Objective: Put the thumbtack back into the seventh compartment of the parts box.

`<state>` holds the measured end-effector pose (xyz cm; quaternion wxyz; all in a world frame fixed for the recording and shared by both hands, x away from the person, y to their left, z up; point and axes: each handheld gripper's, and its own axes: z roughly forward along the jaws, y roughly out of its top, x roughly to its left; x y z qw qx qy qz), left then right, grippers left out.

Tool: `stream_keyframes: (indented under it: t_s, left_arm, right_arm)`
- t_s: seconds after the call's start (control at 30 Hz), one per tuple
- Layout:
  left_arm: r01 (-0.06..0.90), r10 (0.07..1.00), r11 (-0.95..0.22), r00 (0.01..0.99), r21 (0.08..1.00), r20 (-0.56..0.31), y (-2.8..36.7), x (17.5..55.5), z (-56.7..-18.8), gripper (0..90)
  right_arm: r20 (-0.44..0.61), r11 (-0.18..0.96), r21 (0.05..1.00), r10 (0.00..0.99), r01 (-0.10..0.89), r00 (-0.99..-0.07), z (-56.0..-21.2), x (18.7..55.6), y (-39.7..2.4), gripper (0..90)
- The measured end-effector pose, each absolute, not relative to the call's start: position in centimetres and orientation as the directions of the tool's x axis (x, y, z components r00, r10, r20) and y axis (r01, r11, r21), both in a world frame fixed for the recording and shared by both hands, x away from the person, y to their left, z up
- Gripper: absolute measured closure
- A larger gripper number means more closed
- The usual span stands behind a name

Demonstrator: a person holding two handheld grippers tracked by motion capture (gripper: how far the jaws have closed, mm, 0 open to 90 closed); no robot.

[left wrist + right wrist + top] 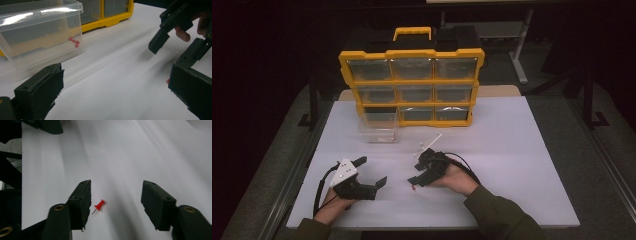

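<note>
A red pushpin (99, 205) lies on the white table sheet (140, 155), its point aimed back toward the camera. My right gripper (116, 195) is open and straddles it, with the pin close to the left jaw and touching neither. From above, that gripper (414, 168) hovers low at mid-table over the pin (413, 188). My left gripper (372, 171) rests open to its left, nothing between its jaws (115, 82). A clear plastic bin (42, 32) holds a few red pushpins (74, 42).
A yellow compartment organizer (412, 80) stands upright at the back, and the clear bin (378, 129) sits pulled out in front of its lower left. A small white plastic piece (428, 142) lies beyond my right gripper. Open sheet extends to the right.
</note>
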<state>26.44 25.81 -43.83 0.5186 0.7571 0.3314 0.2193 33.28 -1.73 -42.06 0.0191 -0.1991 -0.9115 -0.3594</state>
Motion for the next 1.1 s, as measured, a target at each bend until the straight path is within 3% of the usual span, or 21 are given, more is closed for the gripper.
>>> stream_keyframes:
  t_s: [0.43,1.1]
  left_arm:
    - [0.273,0.729,-0.241,0.684,0.931,-0.012,25.8,26.5,-43.8,0.0]
    - [0.273,0.729,-0.241,0.684,0.931,-0.012,25.8,26.5,-43.8,0.0]
  right_arm:
    - [0.230,0.689,0.616,0.308,0.383,-0.923,-43.1,32.6,-1.1,60.9]
    - [0.195,0.723,0.594,0.295,0.352,-0.935,-43.9,32.3,-0.4,73.7]
